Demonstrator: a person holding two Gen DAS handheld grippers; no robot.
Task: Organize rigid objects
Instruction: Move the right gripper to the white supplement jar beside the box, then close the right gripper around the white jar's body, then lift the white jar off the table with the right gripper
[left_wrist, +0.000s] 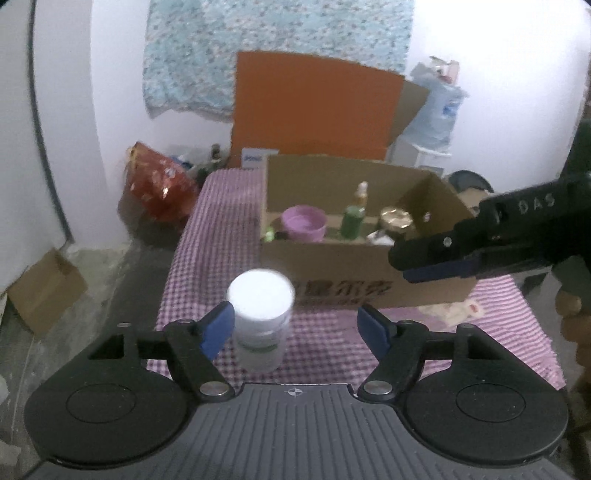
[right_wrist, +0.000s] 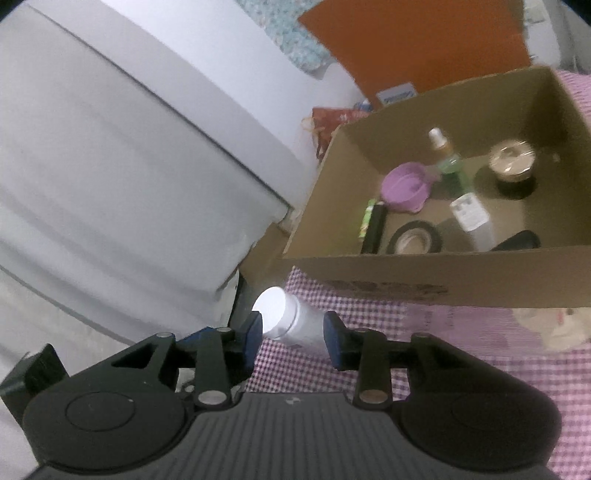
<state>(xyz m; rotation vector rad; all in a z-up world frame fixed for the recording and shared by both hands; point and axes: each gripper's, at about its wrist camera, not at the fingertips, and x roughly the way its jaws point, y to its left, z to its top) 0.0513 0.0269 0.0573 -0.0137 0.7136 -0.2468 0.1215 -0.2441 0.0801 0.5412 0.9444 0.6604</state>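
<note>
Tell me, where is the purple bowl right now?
The purple bowl sits inside the cardboard box, toward its left side in the right wrist view, next to the green bottle.

White-capped jar (left_wrist: 260, 317) upright on checked cloth (left_wrist: 221, 229), just beside left gripper (left_wrist: 295, 325) left pad, wide gap to right pad. Cardboard box (left_wrist: 332, 266) right behind jar, top open, blocks fwd path at cloth level. Inside: purple bowl (left_wrist: 303, 222), green bottle (left_wrist: 352, 219), gold-lidded tin (left_wrist: 396, 218), tape roll (right_wrist: 415, 239); bare floor near box's right wall. Right gripper (left_wrist: 424, 264) across box front-right corner. Cloth left of box bare.
</note>
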